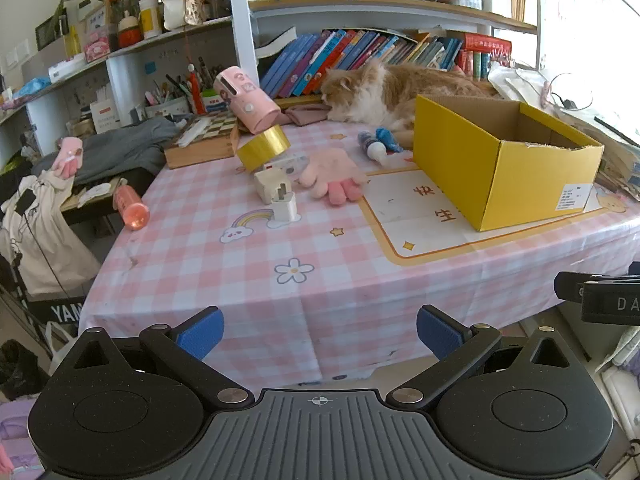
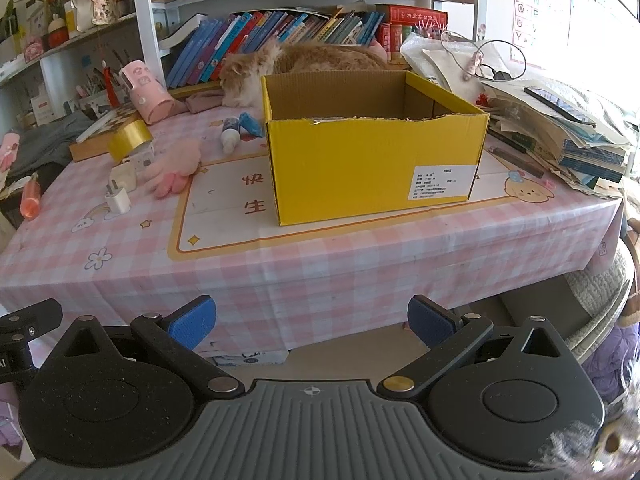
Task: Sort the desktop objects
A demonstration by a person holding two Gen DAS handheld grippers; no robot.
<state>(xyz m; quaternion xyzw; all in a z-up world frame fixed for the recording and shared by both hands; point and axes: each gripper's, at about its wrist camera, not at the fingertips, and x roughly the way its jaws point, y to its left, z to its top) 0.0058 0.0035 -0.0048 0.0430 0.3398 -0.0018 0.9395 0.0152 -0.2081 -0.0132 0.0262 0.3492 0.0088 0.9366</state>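
Note:
An open yellow cardboard box [image 1: 500,168] [image 2: 372,164] stands on the pink checked tablecloth [image 1: 224,264] [image 2: 280,264]. Left of it lie a pink glove [image 1: 334,176] [image 2: 176,168], two white plug chargers [image 1: 280,200] [image 2: 118,194], a gold tape roll [image 1: 264,147] [image 2: 129,139], a tipped pink cylinder [image 1: 246,98] [image 2: 146,92], small blue and white bottles [image 1: 376,145] [image 2: 236,130] and an orange bottle [image 1: 130,206] [image 2: 31,200]. My left gripper [image 1: 320,338] and right gripper [image 2: 312,326] both hover open before the table's front edge, holding nothing.
An orange and white cat [image 1: 384,92] [image 2: 280,66] sleeps behind the box, in front of a row of books [image 1: 360,56]. A wooden chessboard box [image 1: 204,142] lies at the left. Stacked papers and cables [image 2: 552,120] crowd the right side. Grey cloth [image 1: 116,148] hangs off the left.

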